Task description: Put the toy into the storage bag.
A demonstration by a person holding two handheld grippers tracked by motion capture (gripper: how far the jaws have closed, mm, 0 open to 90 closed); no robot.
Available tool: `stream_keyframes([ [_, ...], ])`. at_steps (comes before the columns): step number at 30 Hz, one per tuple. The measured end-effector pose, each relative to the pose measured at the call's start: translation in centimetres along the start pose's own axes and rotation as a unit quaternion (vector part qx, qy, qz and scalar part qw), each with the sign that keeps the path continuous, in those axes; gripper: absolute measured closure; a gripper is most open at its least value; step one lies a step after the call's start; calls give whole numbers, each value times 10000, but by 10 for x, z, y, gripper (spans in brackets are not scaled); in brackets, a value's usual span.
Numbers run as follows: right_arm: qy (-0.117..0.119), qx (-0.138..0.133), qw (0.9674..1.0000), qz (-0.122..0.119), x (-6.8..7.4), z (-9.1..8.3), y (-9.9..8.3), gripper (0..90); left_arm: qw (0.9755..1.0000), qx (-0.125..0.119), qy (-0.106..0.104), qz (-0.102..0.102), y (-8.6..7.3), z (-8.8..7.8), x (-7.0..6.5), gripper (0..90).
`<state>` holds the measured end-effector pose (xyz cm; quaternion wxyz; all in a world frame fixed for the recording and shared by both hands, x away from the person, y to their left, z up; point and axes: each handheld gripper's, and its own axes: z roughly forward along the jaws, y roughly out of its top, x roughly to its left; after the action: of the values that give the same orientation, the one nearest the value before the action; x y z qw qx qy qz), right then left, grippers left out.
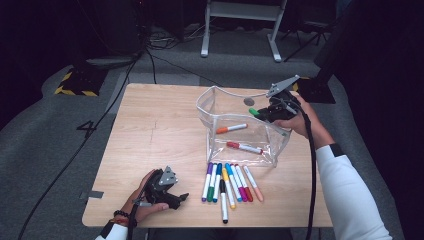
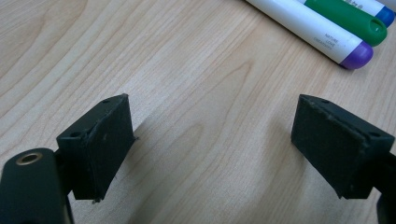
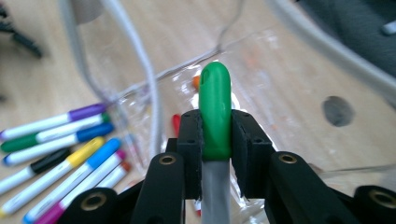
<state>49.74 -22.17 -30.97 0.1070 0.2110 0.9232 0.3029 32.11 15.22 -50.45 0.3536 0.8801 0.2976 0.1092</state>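
My right gripper point(image 1: 265, 114) is shut on a green-capped marker point(image 1: 254, 111), held over the right rim of an open clear plastic pouch point(image 1: 214, 96). In the right gripper view the green marker point(image 3: 215, 102) sticks out between the jaws of the gripper point(image 3: 215, 140), above the pouch point(image 3: 154, 93). An orange-capped marker point(image 1: 231, 128) and a red-capped marker point(image 1: 244, 147) lie inside the pouch. My left gripper point(image 1: 180, 197) rests at the table's front left, open, with bare wood between its pads point(image 2: 100, 144).
A row of several coloured markers point(image 1: 230, 182) lies in front of the pouch, a black-capped one point(image 1: 223, 200) nearest the front edge. A purple-capped marker point(image 2: 317, 35) and a green one point(image 2: 350, 18) lie ahead of the left gripper. A dark round spot point(image 1: 248, 101) marks the table.
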Motion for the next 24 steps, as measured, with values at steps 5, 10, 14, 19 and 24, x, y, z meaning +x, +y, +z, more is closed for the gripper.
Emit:
stream_keyframes([
  [5,398,266,9986,-208,10,2,2,751,10000,0,0,1,0,0,0,131],
  [10,507,540,9970,-217,17,6,4,748,10000,-2,0,0,0,0,0,132],
  [14,564,646,9959,-296,20,7,6,702,10000,0,-3,6,0,0,0,132],
  [19,255,573,9979,-185,19,6,4,589,10000,-1,0,0,0,0,0,132],
  [24,-128,61,9999,28,15,-12,0,513,10000,1,1,12,0,0,0,132],
])
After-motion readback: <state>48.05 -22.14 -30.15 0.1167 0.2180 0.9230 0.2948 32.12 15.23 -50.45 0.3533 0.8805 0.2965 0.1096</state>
